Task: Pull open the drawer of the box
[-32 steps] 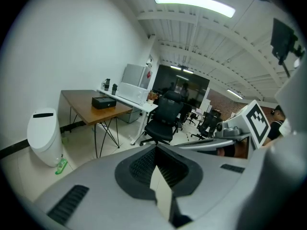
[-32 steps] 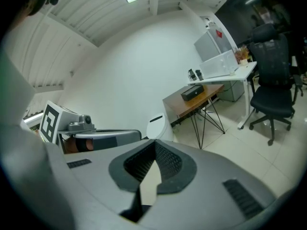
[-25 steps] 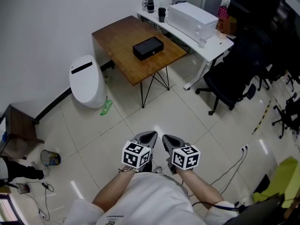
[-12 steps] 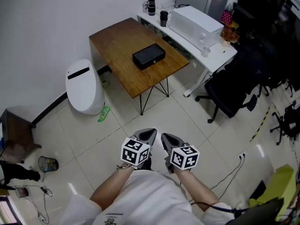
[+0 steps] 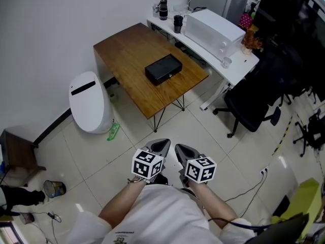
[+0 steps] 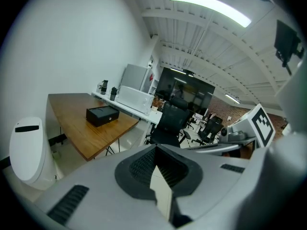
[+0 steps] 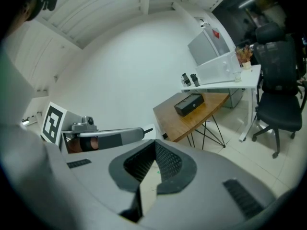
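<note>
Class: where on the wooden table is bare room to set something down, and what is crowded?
The wooden table is bare all round the black box, widest toward the wall. The white desk behind is crowded.

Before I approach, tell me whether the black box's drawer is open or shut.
Shut: the black box on the wooden table shows flush sides, nothing pulled out.

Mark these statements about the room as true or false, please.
1. The black box lies on the wooden table. True.
2. The right gripper holds the box. False: it is shut on nothing, far from the box.
3. A white bin stands beside the table. True.
4. The office chair stands at the wooden table. False: it stands at the white desk.
</note>
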`<state>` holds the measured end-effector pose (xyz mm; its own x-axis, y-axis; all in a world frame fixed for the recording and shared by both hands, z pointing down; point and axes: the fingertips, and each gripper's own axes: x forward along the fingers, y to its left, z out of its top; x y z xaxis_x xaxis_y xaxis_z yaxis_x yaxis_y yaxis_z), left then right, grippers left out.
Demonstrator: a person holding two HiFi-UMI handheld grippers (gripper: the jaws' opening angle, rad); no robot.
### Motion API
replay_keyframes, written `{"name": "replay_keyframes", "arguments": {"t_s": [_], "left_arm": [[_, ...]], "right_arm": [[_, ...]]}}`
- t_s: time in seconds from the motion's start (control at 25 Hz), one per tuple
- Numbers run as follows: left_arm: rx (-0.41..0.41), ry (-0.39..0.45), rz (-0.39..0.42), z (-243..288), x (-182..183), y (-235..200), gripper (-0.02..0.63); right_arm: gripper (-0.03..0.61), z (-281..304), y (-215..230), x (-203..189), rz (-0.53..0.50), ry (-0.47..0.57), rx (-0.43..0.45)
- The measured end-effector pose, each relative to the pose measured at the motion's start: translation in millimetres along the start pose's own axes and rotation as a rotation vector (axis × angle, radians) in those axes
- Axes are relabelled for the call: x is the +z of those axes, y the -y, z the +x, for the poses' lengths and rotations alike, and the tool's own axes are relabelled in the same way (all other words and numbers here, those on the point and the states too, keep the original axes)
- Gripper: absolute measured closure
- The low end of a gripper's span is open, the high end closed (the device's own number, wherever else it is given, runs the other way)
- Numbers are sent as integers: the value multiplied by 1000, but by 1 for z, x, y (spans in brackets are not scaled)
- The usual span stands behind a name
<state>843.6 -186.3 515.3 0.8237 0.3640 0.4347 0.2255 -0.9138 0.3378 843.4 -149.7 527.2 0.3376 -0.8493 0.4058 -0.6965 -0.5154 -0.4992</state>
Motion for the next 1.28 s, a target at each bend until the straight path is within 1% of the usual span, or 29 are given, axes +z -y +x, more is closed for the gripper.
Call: {"name": "replay_keyframes", "arguments": {"t_s": [0.2, 0.44, 0.6, 0.8, 1.04, 1.28], "left_arm": [[-1, 6, -14, 0, 13, -31, 614], [-6, 1, -24, -1, 20, -63, 614], [-6, -2, -47, 4, 20, -77, 614], [-10, -9, -53, 11, 22, -89, 614], [19, -14, -60, 24, 31, -107, 614], [56, 2, -58, 49, 54, -129, 614]], "right_arm": [[591, 30, -4, 15, 1, -6, -4], [591, 60, -8, 31, 12, 6, -19], [591, 73, -8, 33, 13, -13, -18], [591, 88, -1, 40, 20, -12, -22], [591, 108, 10, 54, 4, -31, -7], [590, 133, 32, 79, -23, -36, 17]]}}
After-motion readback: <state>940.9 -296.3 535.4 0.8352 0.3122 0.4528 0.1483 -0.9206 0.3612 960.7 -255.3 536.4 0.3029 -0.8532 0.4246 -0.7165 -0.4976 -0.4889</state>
